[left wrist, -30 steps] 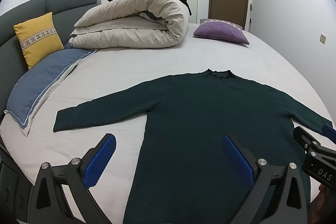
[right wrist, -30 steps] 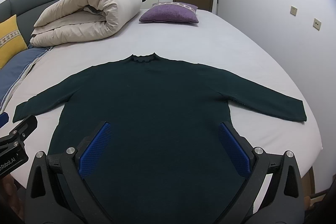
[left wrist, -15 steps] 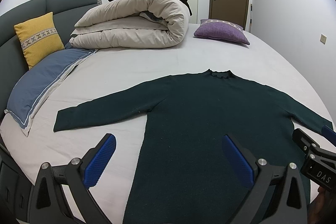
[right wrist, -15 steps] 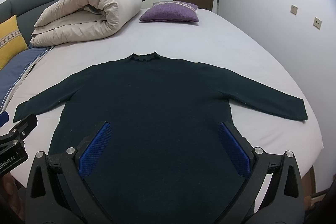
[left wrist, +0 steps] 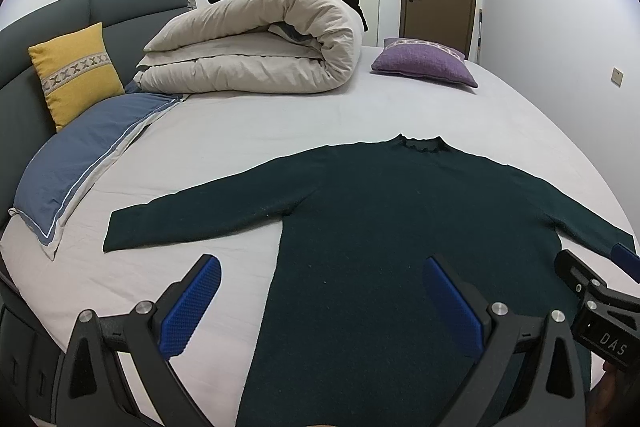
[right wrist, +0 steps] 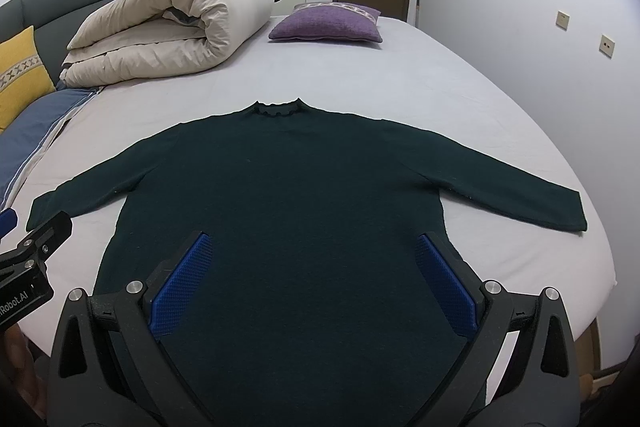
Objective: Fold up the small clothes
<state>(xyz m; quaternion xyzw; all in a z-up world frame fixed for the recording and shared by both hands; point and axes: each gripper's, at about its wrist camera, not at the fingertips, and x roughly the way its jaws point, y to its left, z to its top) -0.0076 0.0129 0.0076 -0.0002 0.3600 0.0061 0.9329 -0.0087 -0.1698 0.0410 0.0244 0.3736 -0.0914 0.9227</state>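
A dark green knit sweater (right wrist: 288, 195) lies flat at the frame's centre on the pale grey bed (right wrist: 400, 75), both sleeves spread; no fold appears made, so seemingly all the folding remains. The left hand-held gripper (left wrist: 320, 303) and right hand-held gripper (right wrist: 316, 279) hover wide apart, empty, over its lower body.

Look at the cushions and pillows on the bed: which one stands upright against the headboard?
The yellow cushion with the patterned band. It leans upright against the grey headboard; the purple cushion and the blue pillow lie flat.
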